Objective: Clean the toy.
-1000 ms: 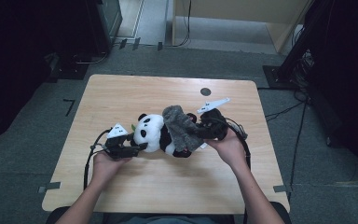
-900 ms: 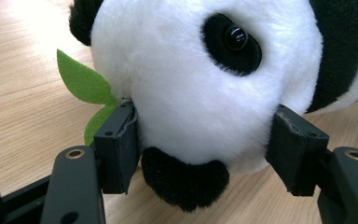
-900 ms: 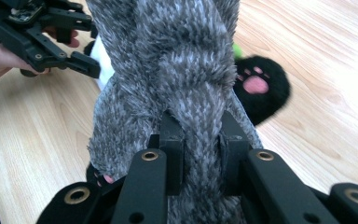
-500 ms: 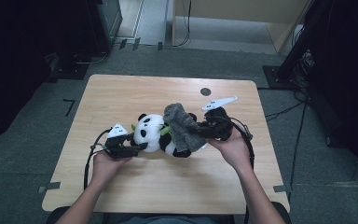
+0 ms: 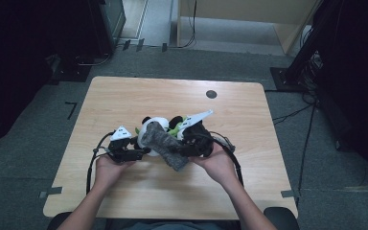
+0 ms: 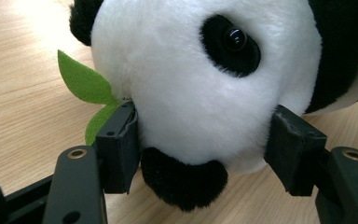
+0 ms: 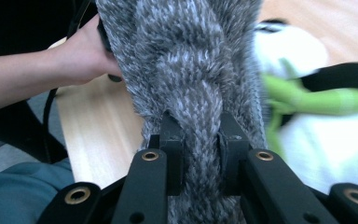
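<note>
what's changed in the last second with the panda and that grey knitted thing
The right gripper, shut on the grey knitted piece, has swung it from the panda's far side across toward the person, so it now drapes over the plush panda and hangs near the table's front. The left gripper kept its clamp on the panda's head, and the panda stayed put.

Panda toy point(image 6: 205, 93): short, soft plush pile with a glossy plastic eye and matt green felt leaves point(image 6: 86, 88); grey scarf point(image 7: 191, 84): coarse, fuzzy cable knit; claw pads point(image 6: 119, 144): matt black, slightly rough; bench point(image 5: 124, 100): smooth pale wood-grain with a light sheen.
</note>
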`<state>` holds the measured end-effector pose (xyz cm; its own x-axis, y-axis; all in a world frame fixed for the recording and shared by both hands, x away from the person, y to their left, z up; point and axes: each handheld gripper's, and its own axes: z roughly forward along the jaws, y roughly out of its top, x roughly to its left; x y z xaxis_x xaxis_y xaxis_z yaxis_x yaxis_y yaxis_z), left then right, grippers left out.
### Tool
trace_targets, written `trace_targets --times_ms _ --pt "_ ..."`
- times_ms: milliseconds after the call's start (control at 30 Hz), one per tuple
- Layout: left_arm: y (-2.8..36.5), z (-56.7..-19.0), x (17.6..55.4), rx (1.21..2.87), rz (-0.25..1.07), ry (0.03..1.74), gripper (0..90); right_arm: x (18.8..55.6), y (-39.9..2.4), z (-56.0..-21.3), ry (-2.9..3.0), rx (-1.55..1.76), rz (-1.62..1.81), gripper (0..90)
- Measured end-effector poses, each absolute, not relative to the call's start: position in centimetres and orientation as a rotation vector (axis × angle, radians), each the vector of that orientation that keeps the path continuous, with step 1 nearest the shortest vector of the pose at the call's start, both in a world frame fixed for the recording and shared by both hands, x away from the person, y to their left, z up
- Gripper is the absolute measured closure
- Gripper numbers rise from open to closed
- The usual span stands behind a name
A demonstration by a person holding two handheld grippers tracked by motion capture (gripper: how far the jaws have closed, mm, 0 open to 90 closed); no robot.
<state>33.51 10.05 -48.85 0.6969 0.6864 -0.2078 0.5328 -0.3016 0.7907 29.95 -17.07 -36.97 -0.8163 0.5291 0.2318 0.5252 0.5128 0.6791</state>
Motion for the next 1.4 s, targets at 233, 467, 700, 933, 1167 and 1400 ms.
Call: trace_targets --times_ms 233,467,700,933,1167,1400 --pt "10.0 -48.8 33.5 1.986 0.211 0.939 34.0 29.8 -13.9 -39.9 2.804 0.942 1.176 76.9" --pt "10.0 -48.8 33.5 1.988 0.217 0.936 34.1 31.2 -12.8 -42.5 2.75 0.992 1.065 77.0" --pt "9.9 -48.7 33.4 1.992 0.22 0.938 34.6 31.2 -13.4 -42.5 2.696 1.0 1.019 77.1" --pt "9.9 -48.7 33.4 1.999 0.22 0.937 34.8 30.6 -14.2 -42.0 2.662 1.013 0.957 77.2" --pt "9.9 -48.8 33.4 1.998 0.219 0.935 34.8 30.3 -15.7 -41.5 2.65 1.046 0.968 77.1" --pt "9.9 -48.8 33.4 2.0 0.22 0.93 34.8 29.7 -17.0 -41.0 2.644 1.059 0.979 77.1"
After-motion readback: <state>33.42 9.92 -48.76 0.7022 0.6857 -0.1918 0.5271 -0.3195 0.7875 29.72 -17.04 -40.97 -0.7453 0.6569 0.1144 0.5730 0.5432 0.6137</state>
